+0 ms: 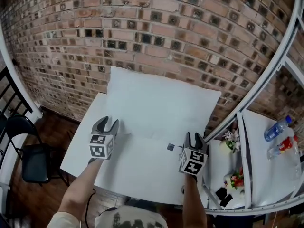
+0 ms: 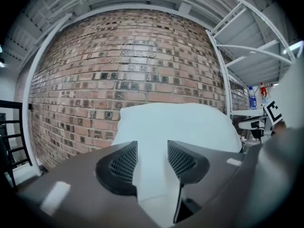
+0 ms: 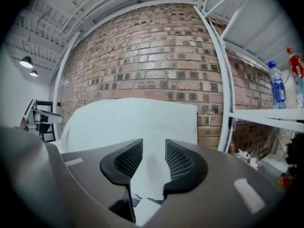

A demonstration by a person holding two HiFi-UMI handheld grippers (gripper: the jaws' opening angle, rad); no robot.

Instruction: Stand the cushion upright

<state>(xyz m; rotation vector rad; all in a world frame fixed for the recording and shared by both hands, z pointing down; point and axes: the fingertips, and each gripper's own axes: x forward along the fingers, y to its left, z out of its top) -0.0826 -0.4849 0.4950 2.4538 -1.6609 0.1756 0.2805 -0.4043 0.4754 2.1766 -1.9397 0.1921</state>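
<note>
Cushion: a white cushion [image 1: 159,103] stands on edge on the white table [image 1: 85,156], its back against the brick wall [image 1: 142,27] and its top edge well up the bricks.
Cushion in the gripper views: it fills the middle ground ahead of both pairs of jaws [image 2: 180,122] [image 3: 133,122], upright, with brick showing above and beside it.
Left gripper: the left gripper [image 1: 105,124] sits near the cushion's lower left corner; whether it touches cannot be told. In its own view [image 2: 152,148] the jaws stand a modest way apart, with only white cloth and tabletop seen through the gap, nothing pinched.
Right gripper: the right gripper [image 1: 194,137] is near the cushion's lower right corner, over the table's right edge. Its jaws [image 3: 154,146] are also parted by a narrow gap and clasp nothing.
Table: a small dark square tag [image 1: 170,147] lies on it just left of the right gripper.
Right side: a white metal rack [image 1: 266,75] holds a clear bottle [image 1: 277,128], a red bottle [image 1: 284,146] and some flowers [image 1: 232,137].
Left side: a black chair [image 1: 28,160] stands on the wooden floor.
</note>
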